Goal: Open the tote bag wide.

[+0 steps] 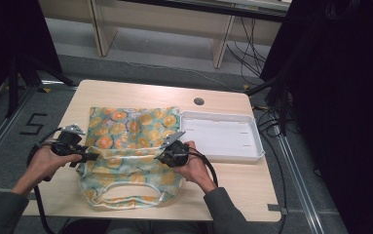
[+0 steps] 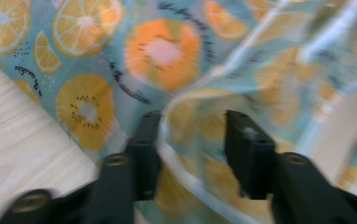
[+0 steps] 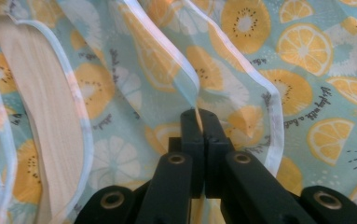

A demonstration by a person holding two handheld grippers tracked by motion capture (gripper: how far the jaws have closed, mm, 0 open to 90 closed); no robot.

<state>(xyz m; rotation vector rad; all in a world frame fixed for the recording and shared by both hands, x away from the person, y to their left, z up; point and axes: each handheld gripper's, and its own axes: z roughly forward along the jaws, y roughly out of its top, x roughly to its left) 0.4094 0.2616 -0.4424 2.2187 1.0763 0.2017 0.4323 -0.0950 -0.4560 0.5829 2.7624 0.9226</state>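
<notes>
Garment (image 1: 128,141) spread flat on the surface (image 1: 228,183), left of centre; tray (image 1: 221,136) just beside its right edge. Left tongs (image 1: 92,157) at the garment's left edge, right tongs (image 1: 160,157) on its right part, near the tray.

The fruit-printed garment (image 1: 130,141) at centre frame is thin, soft matt cloth with pale piped edges, lying on a bench (image 1: 233,183) of smooth pale wood-grain laminate, beside a smooth white plastic tray (image 1: 221,137) at centre right.
</notes>
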